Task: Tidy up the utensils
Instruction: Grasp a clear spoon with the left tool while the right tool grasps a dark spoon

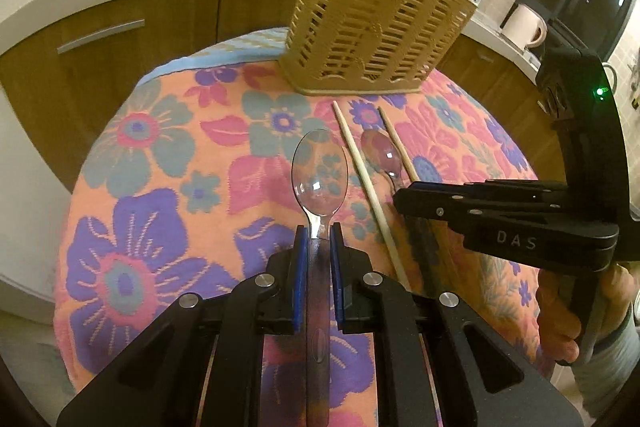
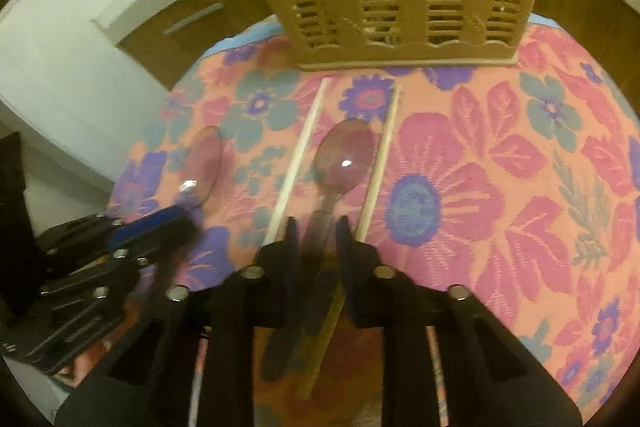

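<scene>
Item 1: beige slotted plastic utensil basket [image 1: 372, 23], standing upright at the far edge of the table under its flowered orange, pink and purple cloth [image 1: 160, 163]. I take it as landmark and destination.

Item 2: clear plastic spoon [image 1: 320, 171], lying in front of the basket and to its left, bowl toward the basket. My left hand-held gripper [image 1: 319, 231] is pinching the spoon's neck just below the bowl, blue pads [image 1: 301, 247] pressed on either side, handle running back between them. Whether the spoon is lifted off the cloth I cannot tell.

Item 3: second clear spoon, pink-tinted [image 2: 346, 159], directly in front of the basket, between two pale wooden chopsticks [image 2: 298, 155] whose tips point at the basket's base. My right hand-held gripper [image 2: 318, 227] has its jaws straddling this spoon's neck; the right wrist view is blurred, and I cannot tell whether they have closed on it or stand slightly apart.

Step in hand, by my reading: picking up the two spoons, one per gripper; nothing loose has reached the basket yet.

Next move calls for: lifting the left spoon clear of the cloth, tipping it handle-down or bowl-down over the basket's open top, then releasing. The right side needs a confirmed pinch first, without nudging the flanking chopsticks.
</scene>
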